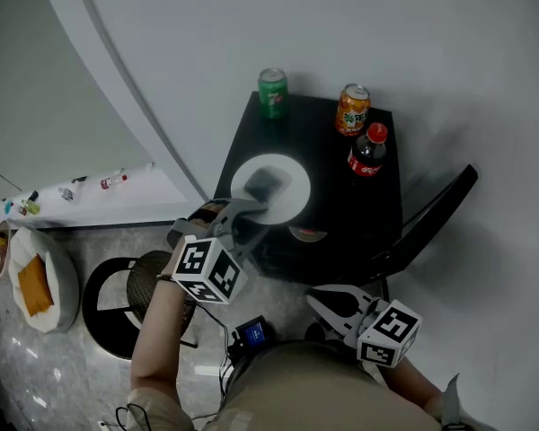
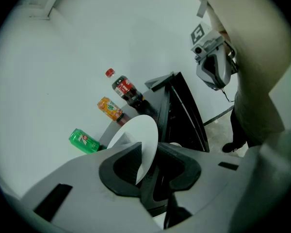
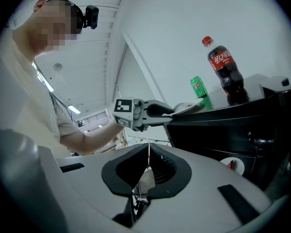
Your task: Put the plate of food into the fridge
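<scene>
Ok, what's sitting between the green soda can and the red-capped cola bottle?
An orange drink can; the left gripper view shows all three in a row.

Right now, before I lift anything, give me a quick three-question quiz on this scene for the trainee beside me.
1. Multiple choice: what is the left gripper shut on? A) a drink can B) the white plate C) nothing
2. True or false: the right gripper has its jaws wide apart.
3. Count: how many drink containers stand on top of the fridge?

Key
1. B, it clamps the plate's rim.
2. False, its jaws are together and empty.
3. Three: the green can, the orange can and the cola bottle.
</scene>
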The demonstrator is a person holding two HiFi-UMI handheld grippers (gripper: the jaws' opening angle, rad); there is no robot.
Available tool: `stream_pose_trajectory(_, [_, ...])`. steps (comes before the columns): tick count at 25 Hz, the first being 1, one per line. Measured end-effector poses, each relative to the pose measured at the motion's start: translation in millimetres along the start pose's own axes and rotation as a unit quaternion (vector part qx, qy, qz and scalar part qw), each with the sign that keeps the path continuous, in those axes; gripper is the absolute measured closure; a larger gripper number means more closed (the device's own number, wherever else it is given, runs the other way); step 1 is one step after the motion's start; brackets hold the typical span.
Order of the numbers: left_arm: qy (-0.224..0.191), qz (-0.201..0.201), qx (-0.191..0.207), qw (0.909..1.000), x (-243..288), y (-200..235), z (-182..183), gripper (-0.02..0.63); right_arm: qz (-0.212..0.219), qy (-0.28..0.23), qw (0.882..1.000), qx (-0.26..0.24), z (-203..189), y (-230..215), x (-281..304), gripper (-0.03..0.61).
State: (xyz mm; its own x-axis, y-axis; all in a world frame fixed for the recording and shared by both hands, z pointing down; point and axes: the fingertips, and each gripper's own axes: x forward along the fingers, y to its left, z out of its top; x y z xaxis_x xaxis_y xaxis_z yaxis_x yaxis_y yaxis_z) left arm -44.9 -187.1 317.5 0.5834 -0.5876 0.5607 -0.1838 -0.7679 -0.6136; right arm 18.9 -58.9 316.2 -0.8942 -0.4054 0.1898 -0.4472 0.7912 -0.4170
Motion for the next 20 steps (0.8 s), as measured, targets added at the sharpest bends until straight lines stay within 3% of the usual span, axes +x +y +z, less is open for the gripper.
stream_pose_trajectory(20, [-0.022, 0.002, -0.009, 0.9997, -7, -9, 4, 0.522, -0.009, -0.011, 0.998, 0.068, 1, -19, 10, 0.557])
